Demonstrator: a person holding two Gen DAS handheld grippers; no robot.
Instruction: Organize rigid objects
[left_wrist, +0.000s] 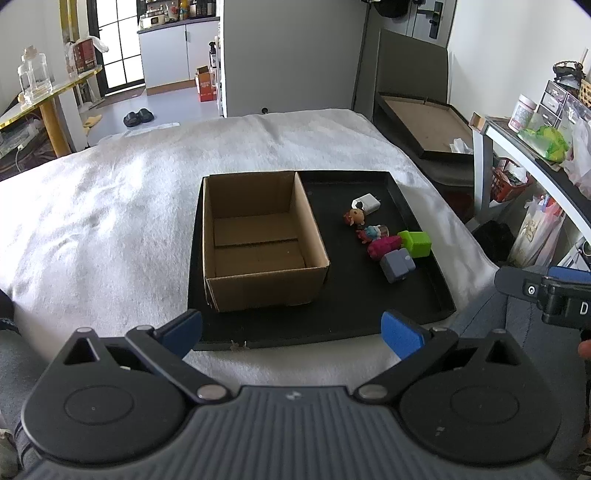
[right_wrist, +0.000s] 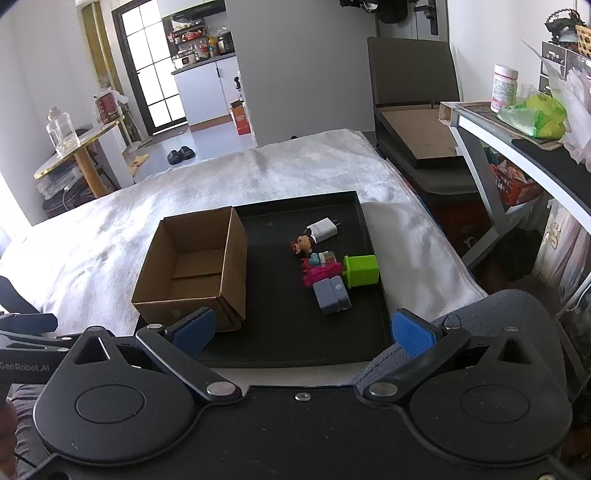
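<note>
Starting from this pose, you have both tools hovering short of the black tray (left_wrist: 424, 295), which lies on a white blanket (left_wrist: 110, 203). The left hand-held gripper (left_wrist: 291, 334) and the right hand-held gripper (right_wrist: 303, 332) each stand with jaws spread wide and nothing between the blue pads (left_wrist: 400, 334).

Select one item at a time. The grey block (right_wrist: 331, 294) sits nearest the right tool and at the outer edge of the cluster, so it is probably the easiest first pick. Approach from above, and straddle it across its narrow faces. Take care: it touches or nearly touches the pink toy (right_wrist: 319, 273) and lies just beside the green block (right_wrist: 362, 271), so a wide entry may push those aside.

The cardboard box (left_wrist: 255, 240) stands upright in the left part of the tray and appears empty. The tray floor to its right carries the cluster: a white charger (right_wrist: 324, 229) farthest off, two small figures (right_wrist: 304, 245) between, then the blocks.
</note>
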